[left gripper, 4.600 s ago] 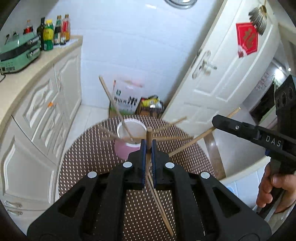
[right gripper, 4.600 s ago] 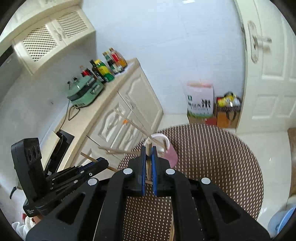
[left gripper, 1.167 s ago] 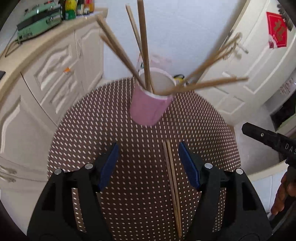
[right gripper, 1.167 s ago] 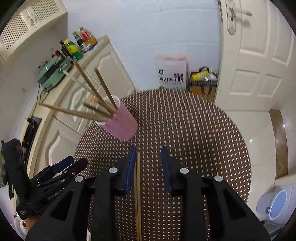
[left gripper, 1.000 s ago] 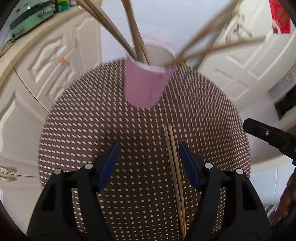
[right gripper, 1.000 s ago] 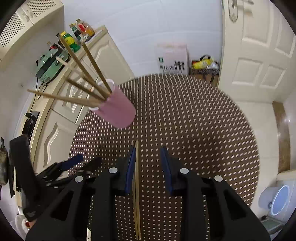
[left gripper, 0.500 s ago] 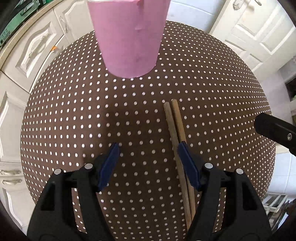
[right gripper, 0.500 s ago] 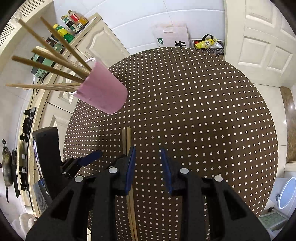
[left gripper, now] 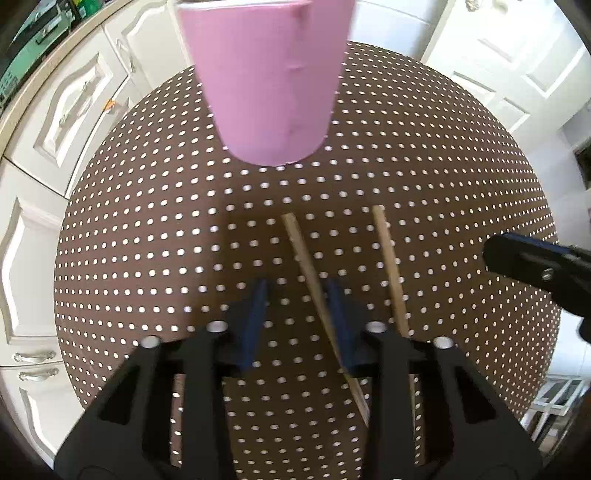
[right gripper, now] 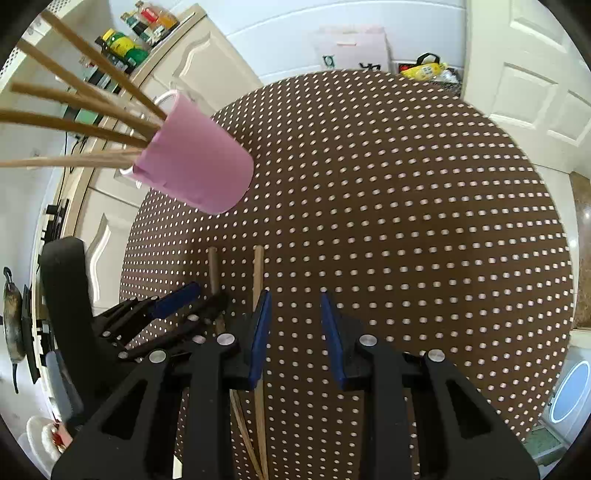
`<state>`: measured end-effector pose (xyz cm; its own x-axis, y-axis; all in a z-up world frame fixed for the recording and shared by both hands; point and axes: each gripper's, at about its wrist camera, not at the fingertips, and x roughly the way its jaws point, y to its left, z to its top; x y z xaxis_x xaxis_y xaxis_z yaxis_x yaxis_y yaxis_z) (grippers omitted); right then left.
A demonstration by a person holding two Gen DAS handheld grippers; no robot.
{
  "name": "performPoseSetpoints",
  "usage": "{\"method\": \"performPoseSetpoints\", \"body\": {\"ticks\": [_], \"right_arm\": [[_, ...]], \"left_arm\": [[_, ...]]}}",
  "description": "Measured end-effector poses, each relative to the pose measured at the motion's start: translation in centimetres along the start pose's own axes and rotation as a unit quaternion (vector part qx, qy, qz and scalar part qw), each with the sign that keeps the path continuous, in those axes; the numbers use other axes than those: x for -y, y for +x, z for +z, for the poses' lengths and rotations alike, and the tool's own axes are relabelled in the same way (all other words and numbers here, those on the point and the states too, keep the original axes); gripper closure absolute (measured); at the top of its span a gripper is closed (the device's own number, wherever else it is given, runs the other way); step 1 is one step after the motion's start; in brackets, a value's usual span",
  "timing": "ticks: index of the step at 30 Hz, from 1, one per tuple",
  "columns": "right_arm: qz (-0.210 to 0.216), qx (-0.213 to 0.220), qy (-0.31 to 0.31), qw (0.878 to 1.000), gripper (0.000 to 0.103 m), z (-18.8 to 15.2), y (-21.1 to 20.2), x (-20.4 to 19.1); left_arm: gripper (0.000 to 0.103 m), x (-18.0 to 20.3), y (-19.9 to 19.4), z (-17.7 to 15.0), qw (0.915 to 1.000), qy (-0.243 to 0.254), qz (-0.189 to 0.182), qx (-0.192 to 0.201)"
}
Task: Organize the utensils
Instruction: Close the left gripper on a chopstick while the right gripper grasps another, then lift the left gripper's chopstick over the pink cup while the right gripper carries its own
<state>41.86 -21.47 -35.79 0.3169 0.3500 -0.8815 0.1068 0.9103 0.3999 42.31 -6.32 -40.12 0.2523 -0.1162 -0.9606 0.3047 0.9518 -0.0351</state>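
Observation:
A pink cup (left gripper: 271,79) stands on the round brown dotted table (left gripper: 461,177); in the right wrist view the cup (right gripper: 195,162) holds several wooden chopsticks (right gripper: 85,122). Two loose chopsticks lie on the table. My left gripper (left gripper: 297,314) is open low over the table, and one chopstick (left gripper: 314,280) runs between its fingers, against the right one. The other chopstick (left gripper: 389,269) lies just right of it. My right gripper (right gripper: 293,328) is open and empty; the right chopstick (right gripper: 258,280) lies just outside its left finger. The left gripper (right gripper: 192,299) shows there too.
White cabinets (left gripper: 48,122) and a counter with bottles (right gripper: 136,33) run along the left. A white door (right gripper: 532,66) stands at the right. Bags (right gripper: 428,70) sit on the floor behind the table.
Both grippers have dropped closer to the table. My left gripper's jaws have narrowed around one chopstick, and the two loose chopsticks now lie apart instead of side by side.

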Motion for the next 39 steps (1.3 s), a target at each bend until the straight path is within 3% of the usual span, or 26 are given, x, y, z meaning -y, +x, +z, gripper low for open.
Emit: {"method": "performPoseSetpoints", "body": {"ticks": [2,7,16,22,24,26,39], "right_arm": [[0.003,-0.014,-0.01,1.0,0.077,0.2,0.8,-0.7],[-0.002,-0.038,-0.037,0.999,0.077,0.5,2.8,-2.4],[-0.04,-0.073,-0.081,0.993,0.086,1.1,6.5,-5.5],[-0.068,-0.066,-0.101,0.99,0.096,1.5,7.7,-6.3],[-0.065,-0.064,-0.096,0.991,0.096,1.5,7.8,-6.2],[-0.06,-0.061,-0.087,0.993,0.097,1.5,7.6,-5.9],[-0.031,0.026,-0.038,0.998,0.098,1.3,-0.2,-5.8]], "left_arm": [[0.087,-0.9,0.0,0.1,1.0,-0.008,-0.005,-0.003],[0.097,-3.2,-0.6,-0.3,0.9985,-0.042,-0.033,-0.01],[0.097,-7.0,-2.4,-1.2,0.9958,-0.073,-0.055,0.004],[0.097,-9.4,-4.3,-2.1,0.9945,-0.078,-0.067,0.018],[0.097,-7.3,-5.0,-1.6,0.9944,-0.077,-0.069,0.025],[0.097,-7.7,-6.3,-1.7,0.9941,-0.074,-0.073,0.033],[0.097,-7.3,-13.2,-1.6,0.9915,-0.034,-0.085,0.093]]}}
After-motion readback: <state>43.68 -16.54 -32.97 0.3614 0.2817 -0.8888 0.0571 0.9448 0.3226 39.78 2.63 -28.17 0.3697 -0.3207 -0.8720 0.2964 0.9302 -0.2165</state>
